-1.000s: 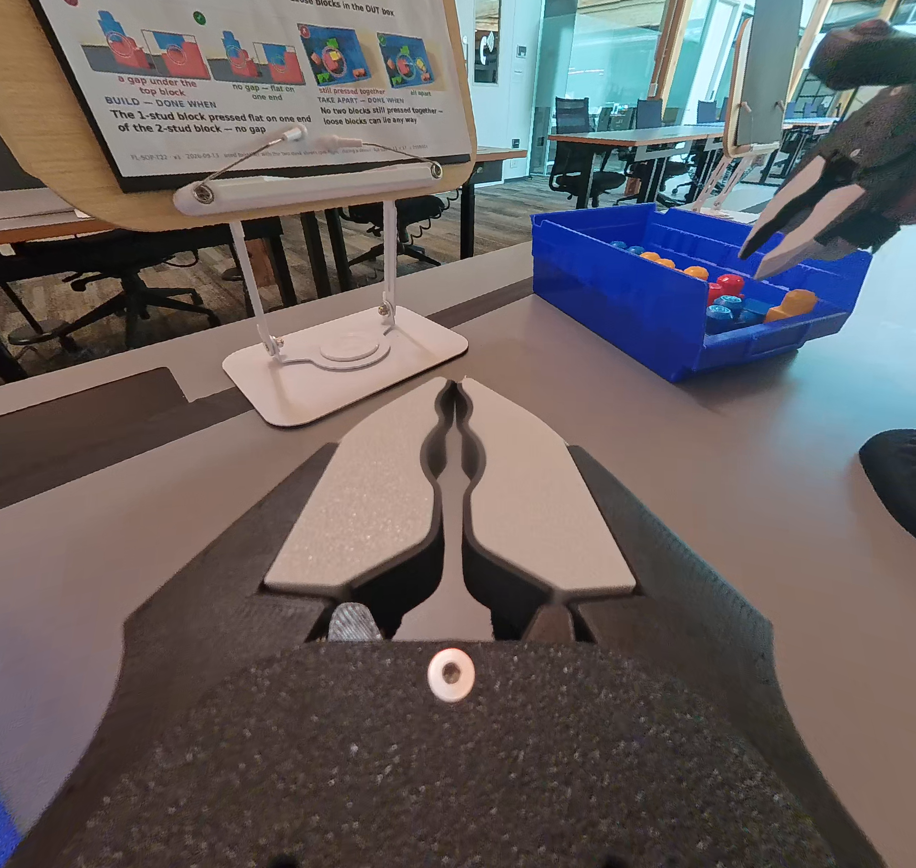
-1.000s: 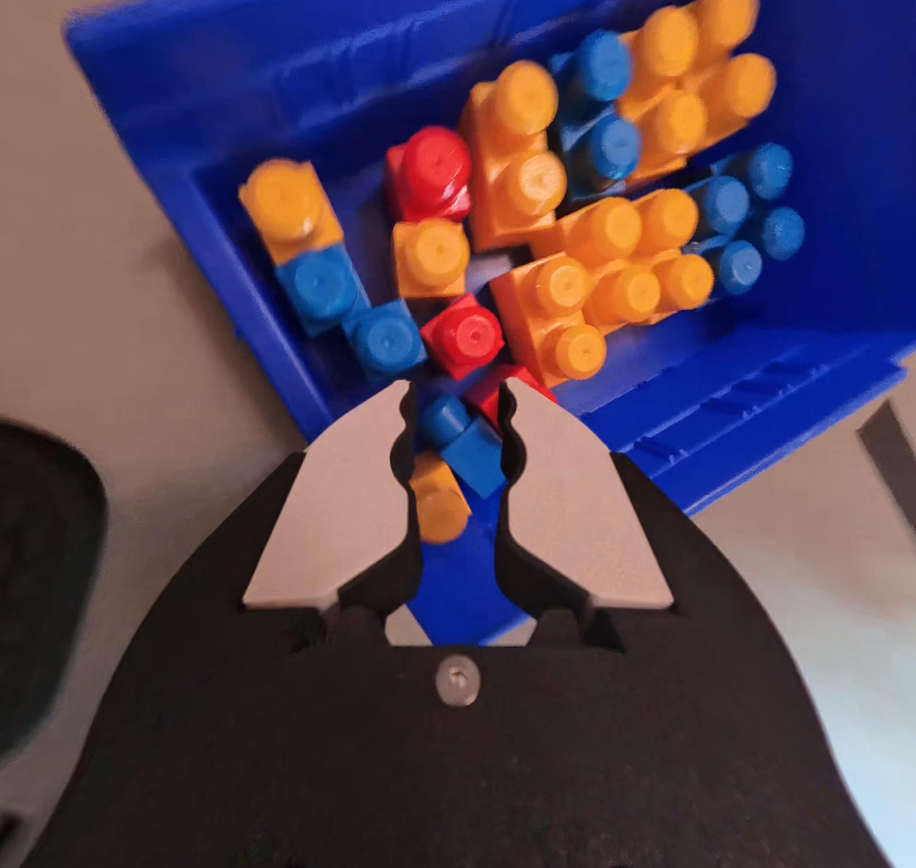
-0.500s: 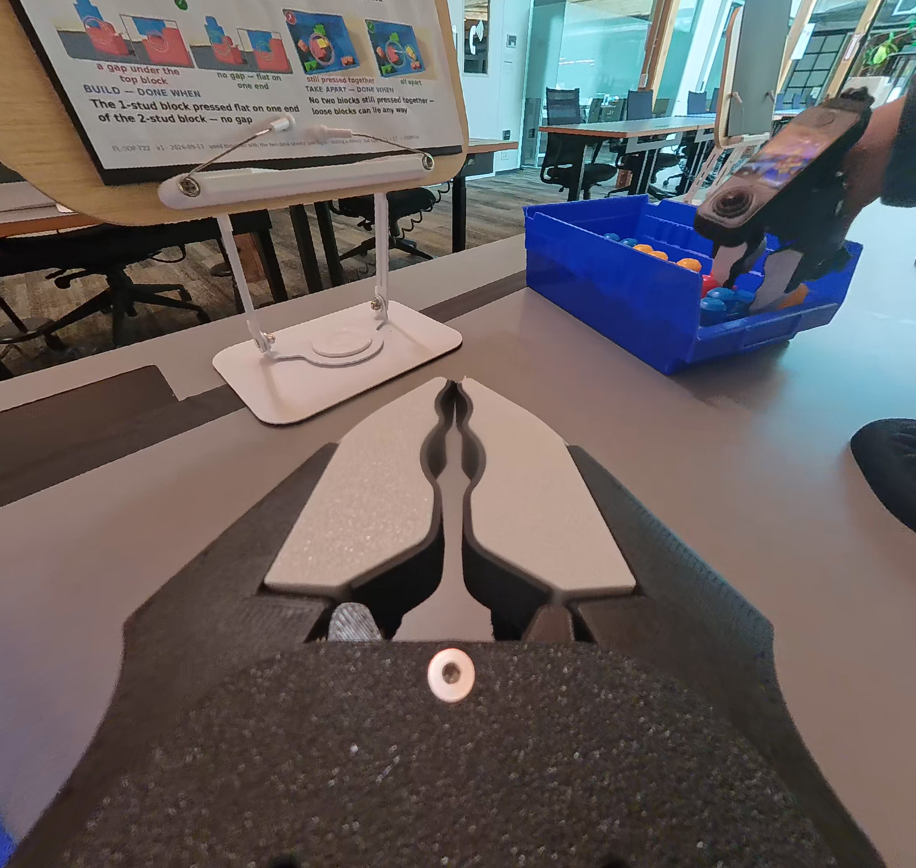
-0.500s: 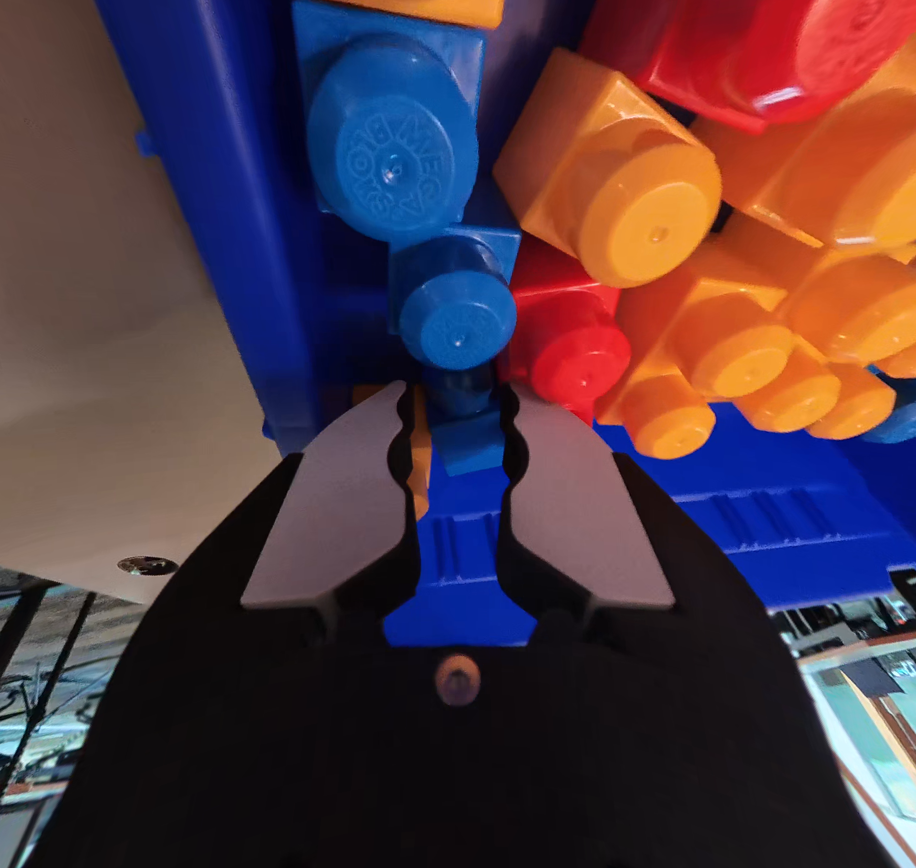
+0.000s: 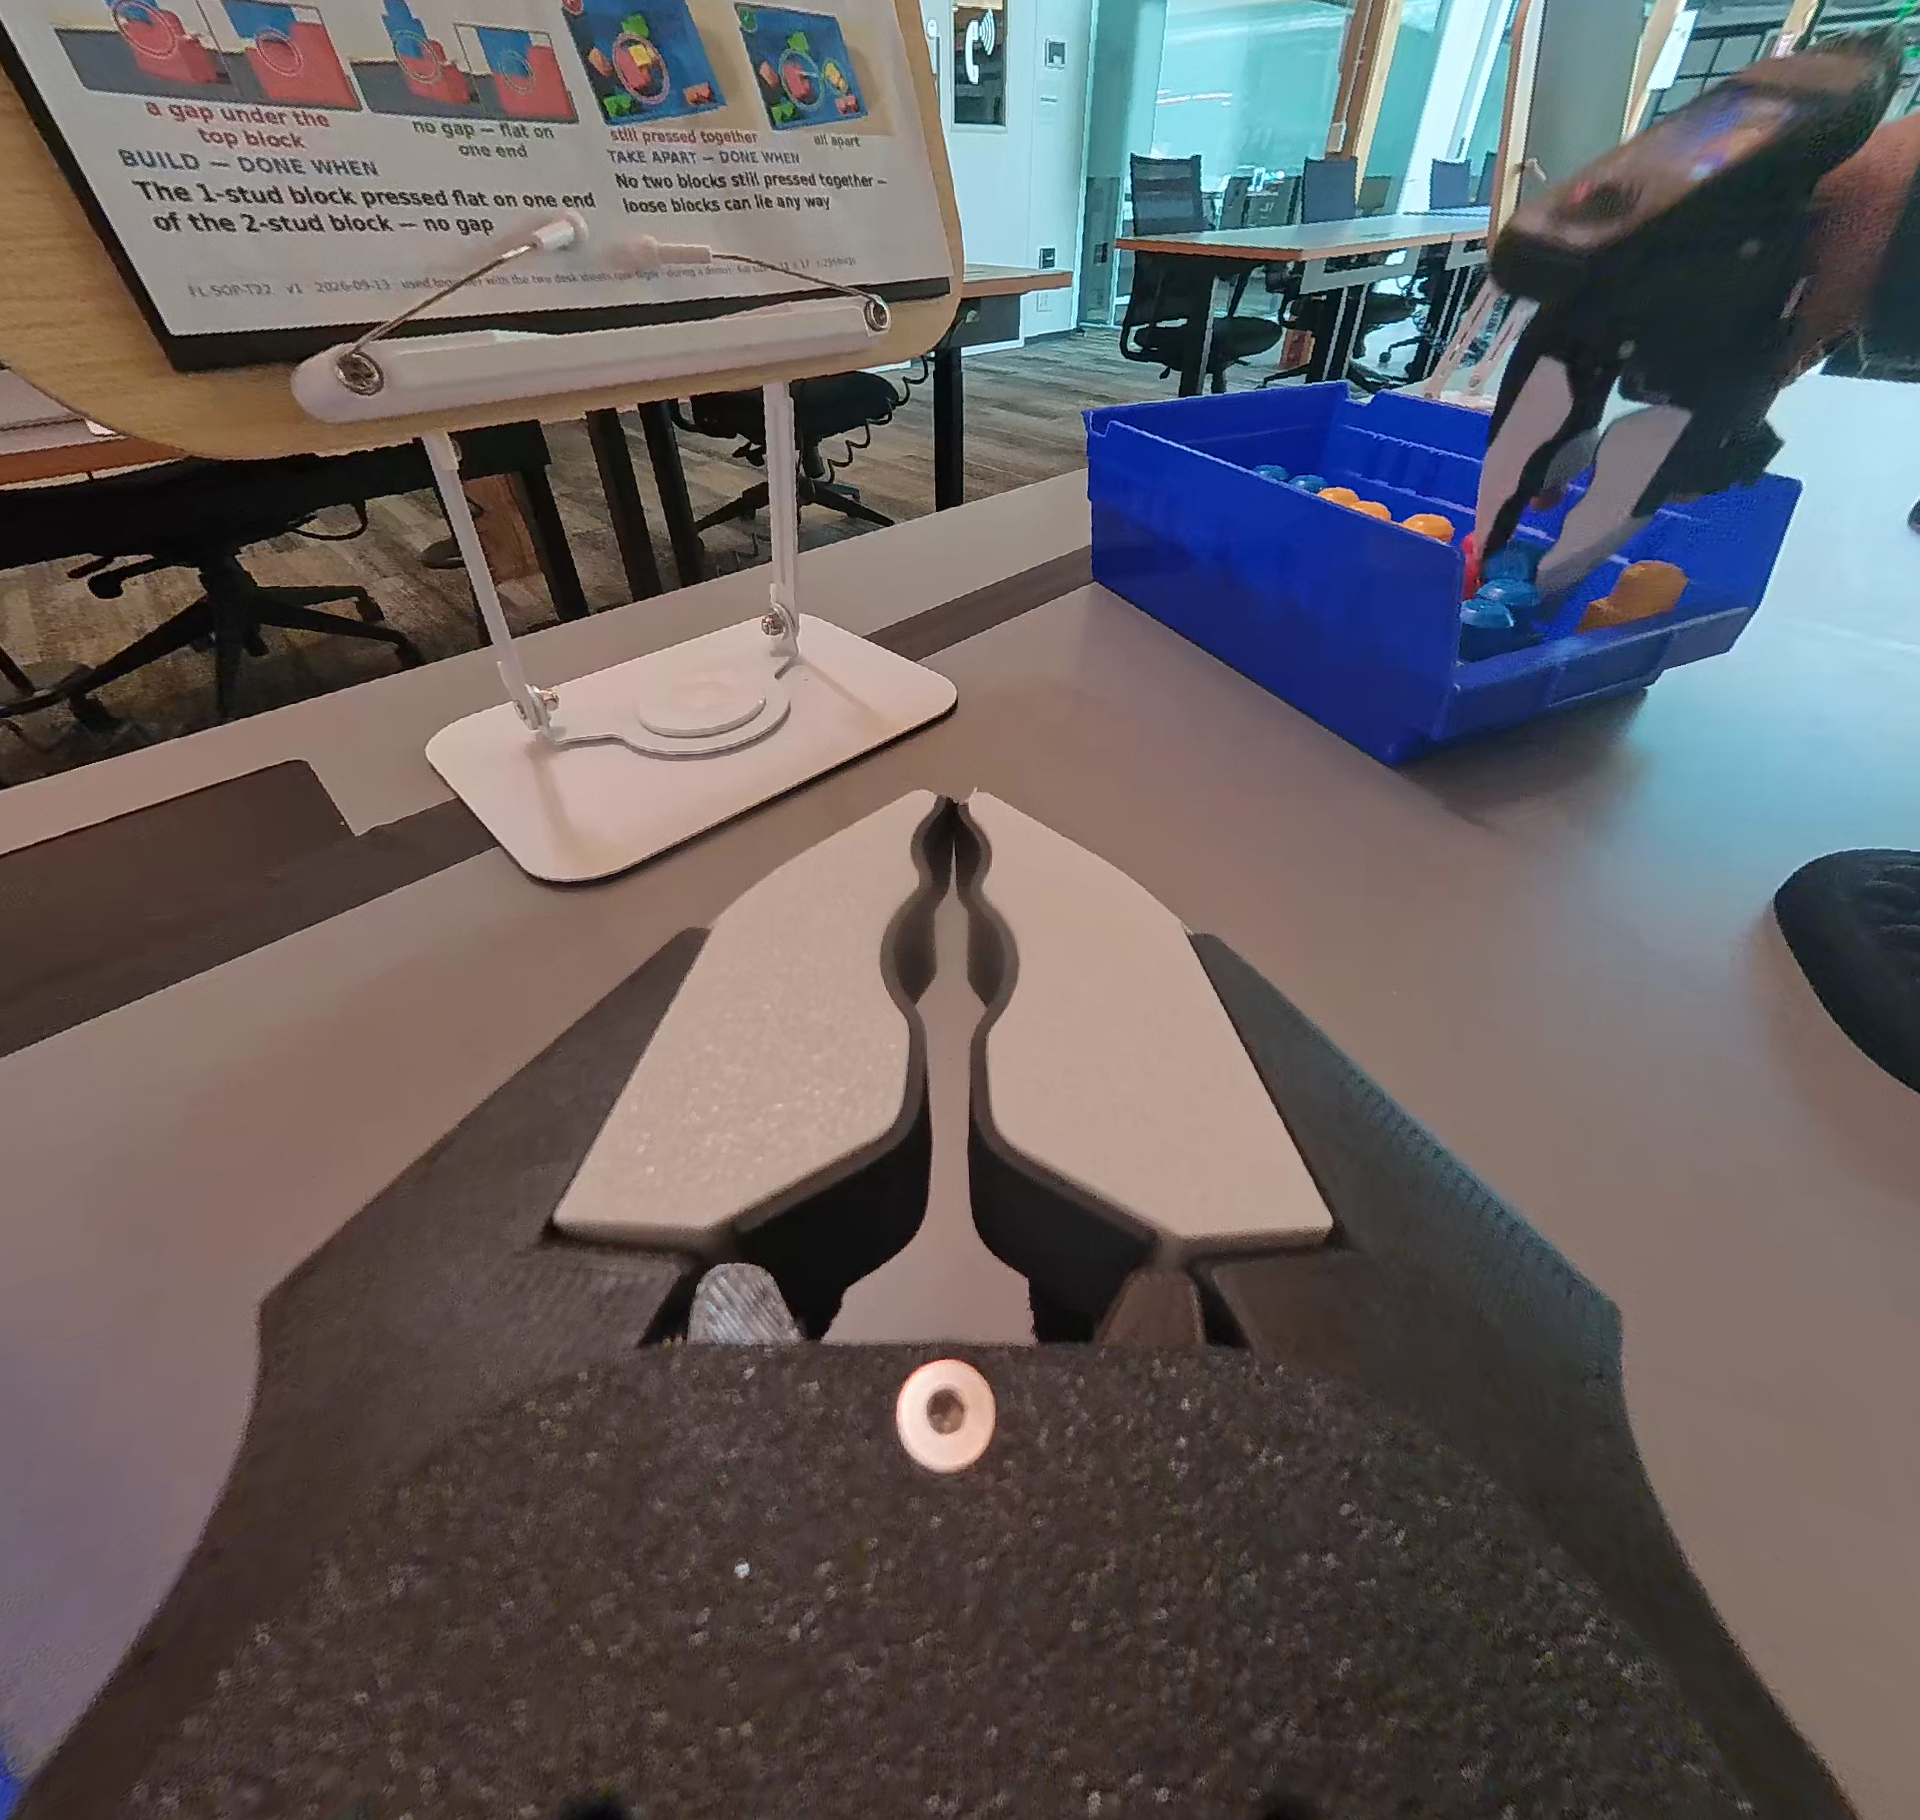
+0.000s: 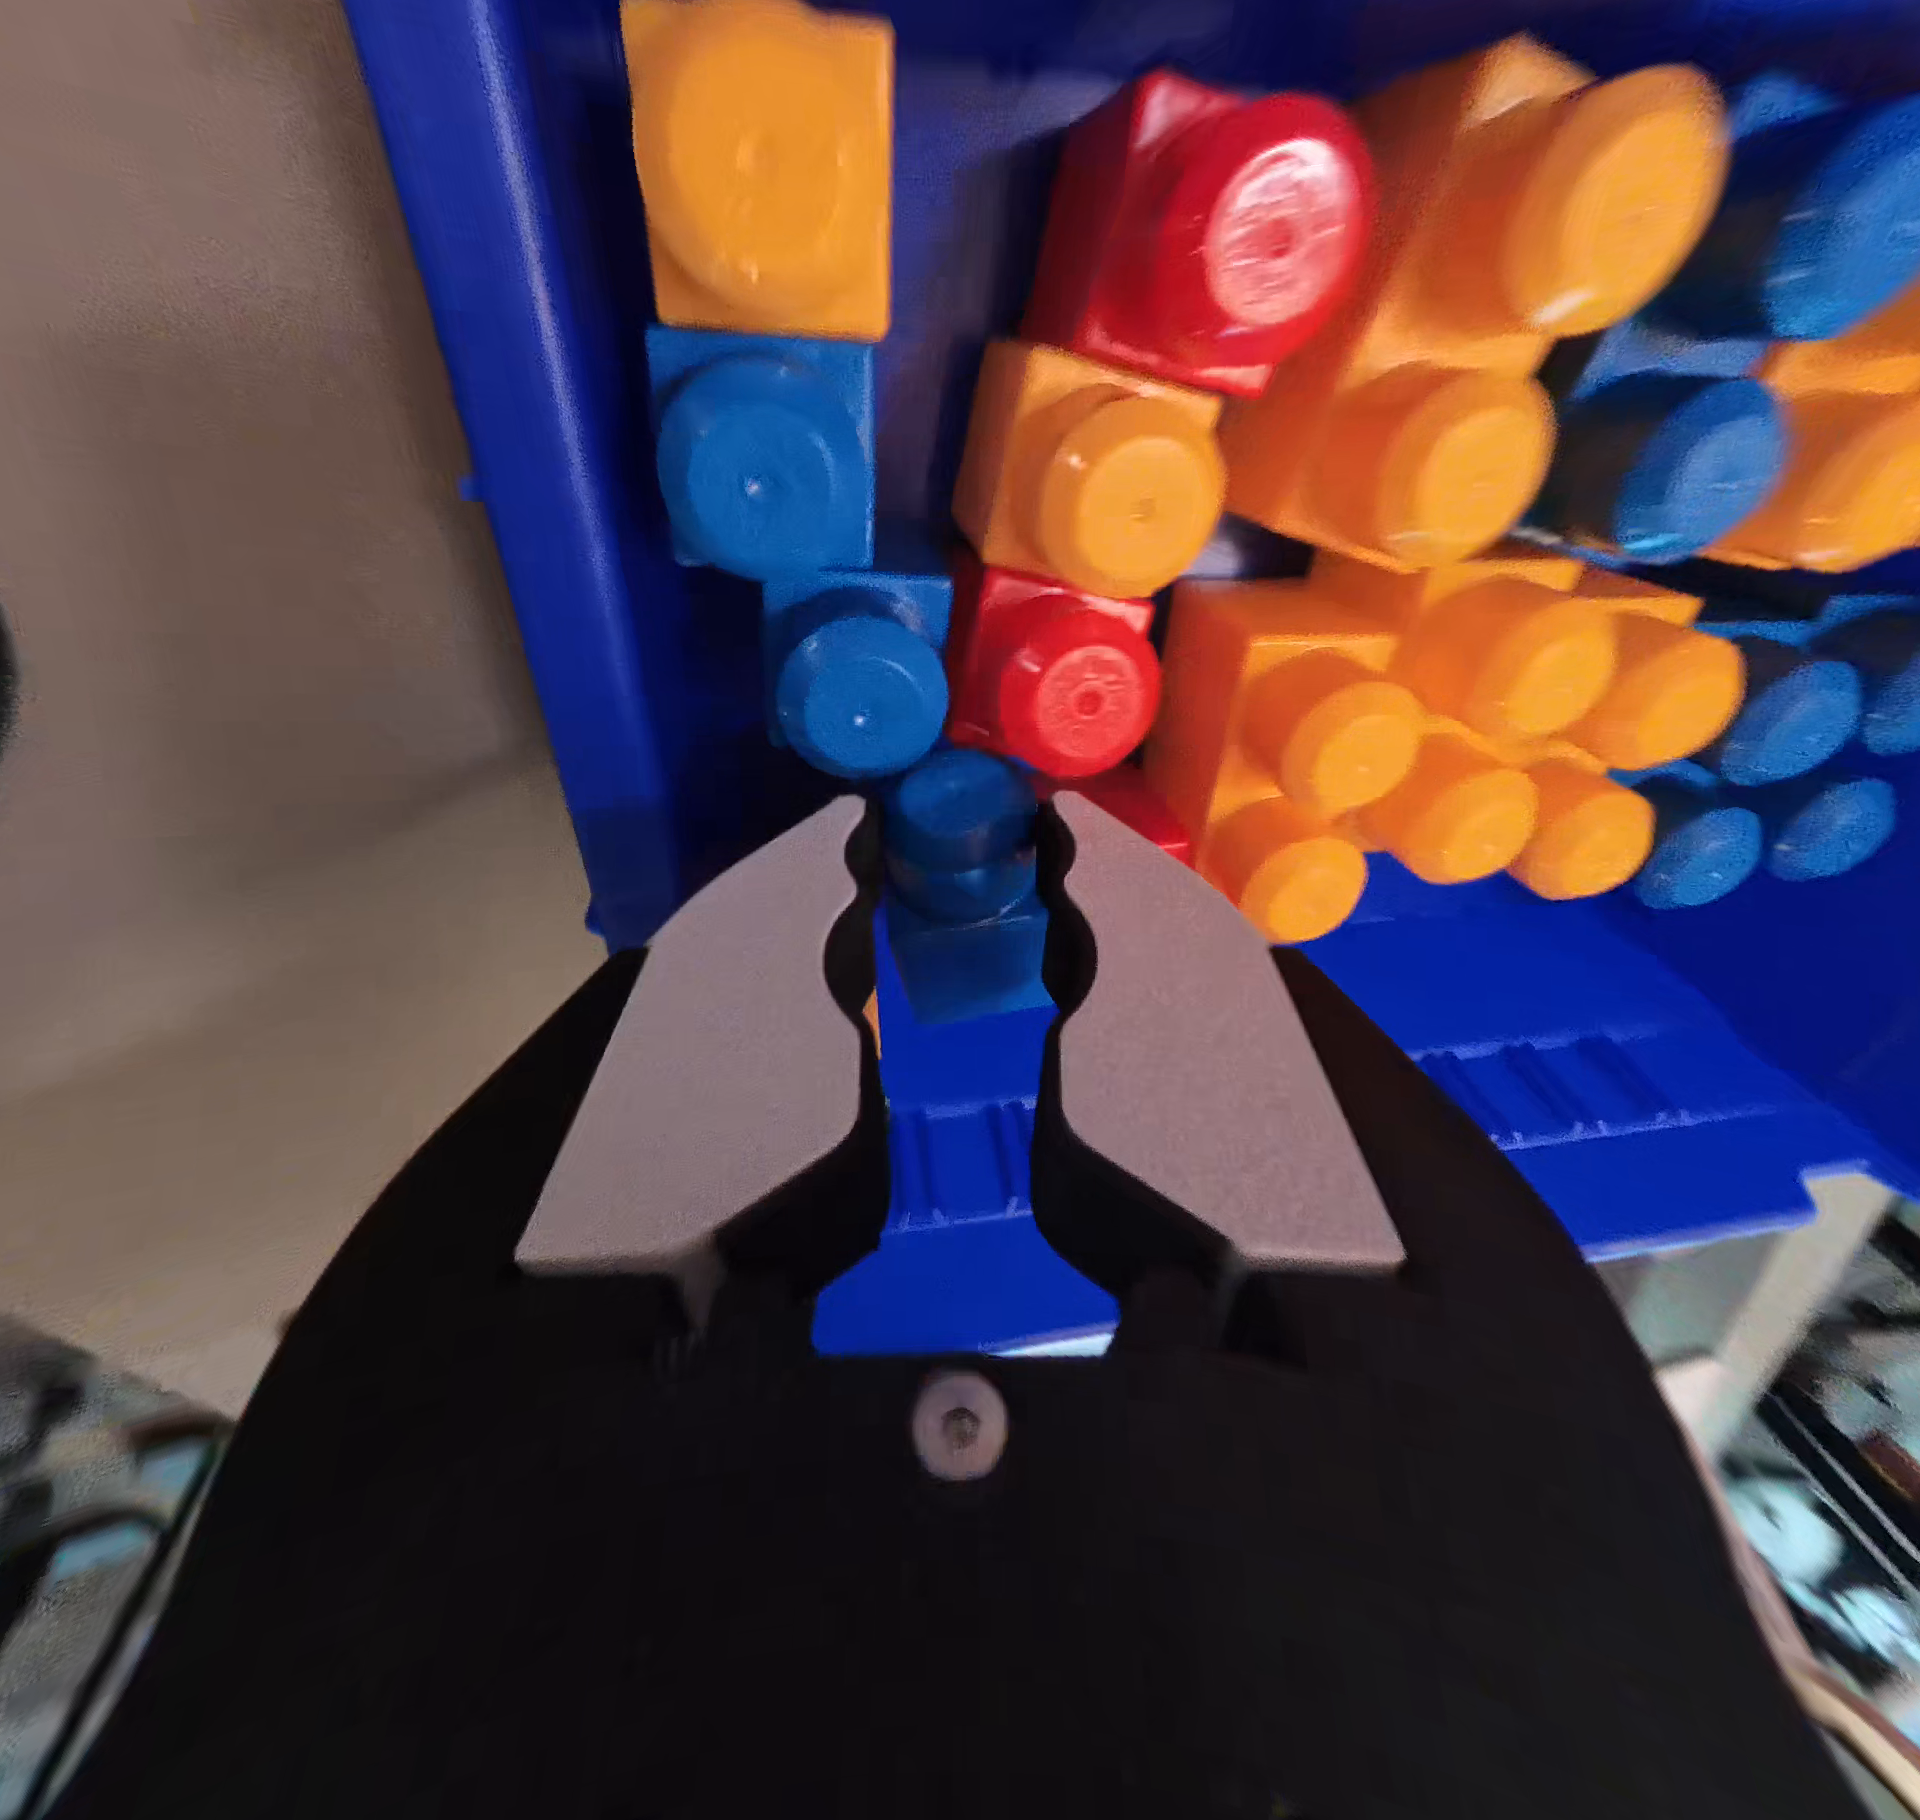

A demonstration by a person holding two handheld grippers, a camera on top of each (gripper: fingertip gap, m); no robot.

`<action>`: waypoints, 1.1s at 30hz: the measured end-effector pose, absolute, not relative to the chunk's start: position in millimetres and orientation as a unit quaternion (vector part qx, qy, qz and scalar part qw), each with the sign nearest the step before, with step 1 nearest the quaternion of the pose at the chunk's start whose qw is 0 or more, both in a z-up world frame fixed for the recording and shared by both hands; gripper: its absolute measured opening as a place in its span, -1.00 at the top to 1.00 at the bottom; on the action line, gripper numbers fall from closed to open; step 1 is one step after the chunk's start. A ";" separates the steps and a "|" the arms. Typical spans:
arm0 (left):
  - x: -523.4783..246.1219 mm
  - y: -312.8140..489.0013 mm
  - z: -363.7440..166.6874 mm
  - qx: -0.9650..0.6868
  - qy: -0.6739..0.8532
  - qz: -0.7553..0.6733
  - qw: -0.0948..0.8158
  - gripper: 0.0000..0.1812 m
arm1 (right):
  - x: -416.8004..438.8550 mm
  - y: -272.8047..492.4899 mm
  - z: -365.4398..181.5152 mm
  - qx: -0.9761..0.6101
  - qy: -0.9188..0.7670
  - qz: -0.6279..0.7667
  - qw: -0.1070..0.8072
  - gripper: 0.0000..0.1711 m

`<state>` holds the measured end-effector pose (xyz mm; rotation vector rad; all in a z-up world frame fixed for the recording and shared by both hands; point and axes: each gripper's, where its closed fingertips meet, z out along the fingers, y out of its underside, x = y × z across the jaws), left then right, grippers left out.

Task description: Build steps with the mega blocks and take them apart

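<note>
**Right tongs on a blue block in the bin**

An open office stretches behind my grey matte tabletop (image 5: pixel 1299 887), with desks and black chairs past glass partitions. On the table stands a white metal stand (image 5: pixel 686 742) that carries a wooden board with a printed instruction sheet (image 5: pixel 468 87).

My left gripper (image 5: pixel 954 814) lies low and level over the table, its grey fingers pressed together at the tips with nothing between them. It points toward the stand's base.

To the right sits the blue plastic bin (image 5: pixel 1278 565), holding a jumble of orange, red and blue plastic mega blocks (image 6: pixel 1351 523). My right gripper (image 6: pixel 956 835) tips steeply down into the bin's near corner, my hand behind it raised above the rim. Its fingers are narrowed around a small blue one-stud block (image 6: pixel 966 887), stud pointing away from me, gripped on both sides. This block is just beside another blue block (image 6: pixel 862 690) and a red one-stud block (image 6: pixel 1060 679).
</note>
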<state>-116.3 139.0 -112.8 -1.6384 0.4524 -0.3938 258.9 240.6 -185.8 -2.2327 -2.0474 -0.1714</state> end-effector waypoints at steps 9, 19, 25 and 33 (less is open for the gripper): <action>-113.0 139.0 -117.3 -0.724 0.204 -0.176 0.635 1.00 | 288.5 244.6 -160.3 -0.783 -0.605 0.012 0.144 0.67; -109.0 139.8 -124.8 -0.731 0.209 -0.175 0.626 1.00 | 322.5 239.5 -139.1 -0.796 -0.581 0.006 0.173 0.68; -106.0 139.4 -128.8 -0.735 0.215 -0.174 0.620 1.00 | 327.1 238.7 -150.4 -0.778 -0.615 -0.068 0.108 0.68; -105.2 138.6 -129.9 -0.736 0.219 -0.179 0.615 1.00 | 314.2 237.6 -159.2 -0.745 -0.655 -0.126 -0.009 0.68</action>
